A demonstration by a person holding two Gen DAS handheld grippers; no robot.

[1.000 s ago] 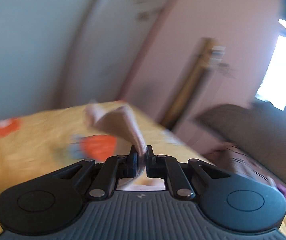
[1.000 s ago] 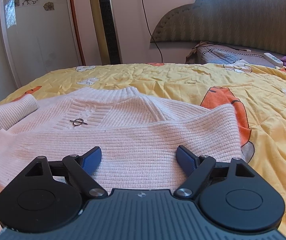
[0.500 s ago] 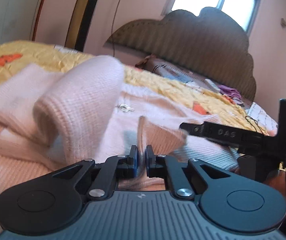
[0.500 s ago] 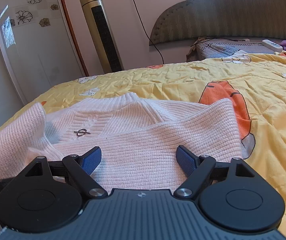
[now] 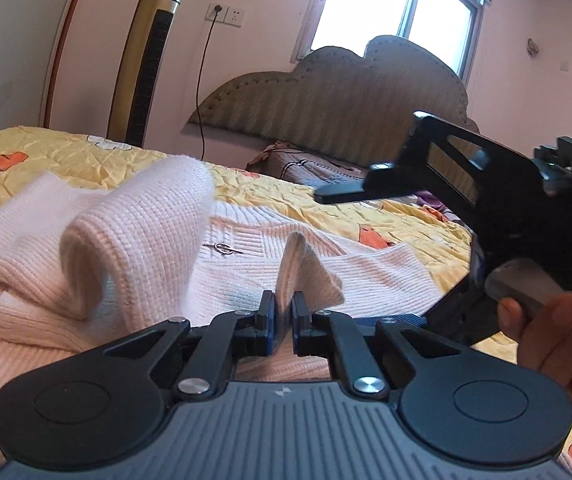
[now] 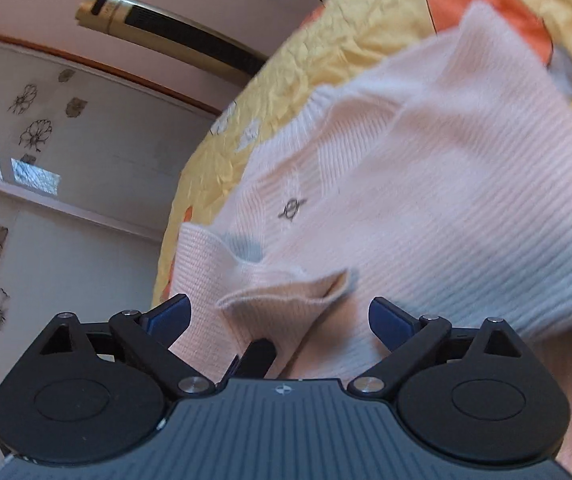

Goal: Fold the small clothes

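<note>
No legible txt anywhere; only a small metal emblem (image 5: pixel 224 247) on the pink sweater (image 5: pixel 365 272), no letters.

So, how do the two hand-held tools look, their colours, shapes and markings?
Both match: the left tool and the right tool have a grey ribbed body with a small round emblem, black linkage arms on two round black discs, silver pivot screws and blue finger pads. No cables or sleeves are visible.

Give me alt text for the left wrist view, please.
The left gripper is shut on a pinched-up fold of a pale pink knit sweater lying on a yellow bedspread. The open right gripper, held by a hand, hovers at right.
</note>
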